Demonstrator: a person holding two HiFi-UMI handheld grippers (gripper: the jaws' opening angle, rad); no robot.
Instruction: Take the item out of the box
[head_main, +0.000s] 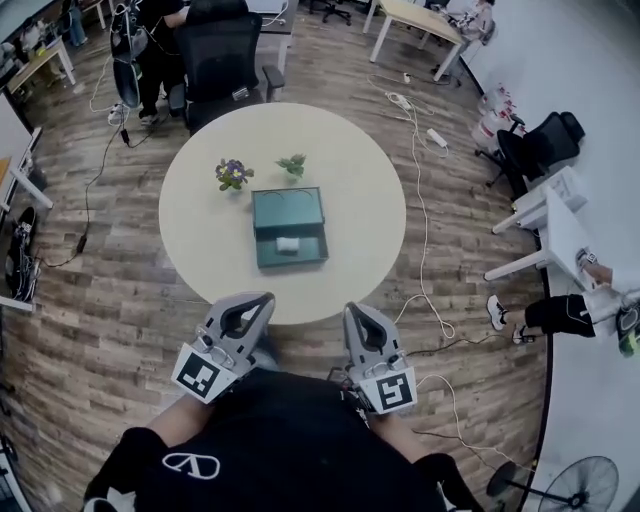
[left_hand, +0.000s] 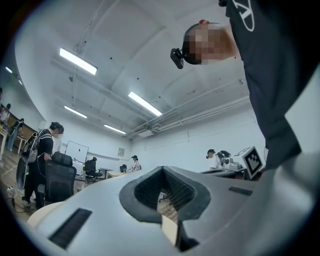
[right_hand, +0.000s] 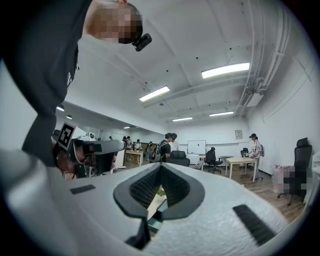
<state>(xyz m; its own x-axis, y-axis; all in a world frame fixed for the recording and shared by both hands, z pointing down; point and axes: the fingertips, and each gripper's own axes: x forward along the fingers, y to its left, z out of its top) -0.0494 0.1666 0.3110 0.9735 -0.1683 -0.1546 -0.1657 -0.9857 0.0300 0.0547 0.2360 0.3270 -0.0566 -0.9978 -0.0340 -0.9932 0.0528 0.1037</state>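
A dark teal box (head_main: 289, 207) lies open in the middle of a round beige table (head_main: 200, 230). A small white item (head_main: 288, 244) rests in its near compartment. Both grippers hover close to my body, just off the table's near edge and well short of the box. The left gripper (head_main: 258, 300) has its jaws together and holds nothing, and so does the right gripper (head_main: 358, 312). In the left gripper view the left gripper (left_hand: 163, 170) points up toward the room. Through the right gripper (right_hand: 160, 167) a sliver of the teal box (right_hand: 156, 223) shows.
Two small potted plants (head_main: 233, 174) (head_main: 293, 165) stand just beyond the box. A black office chair (head_main: 222, 55) sits at the table's far side with a person next to it. Cables (head_main: 420, 170) trail over the wooden floor at right, near white desks (head_main: 560, 225).
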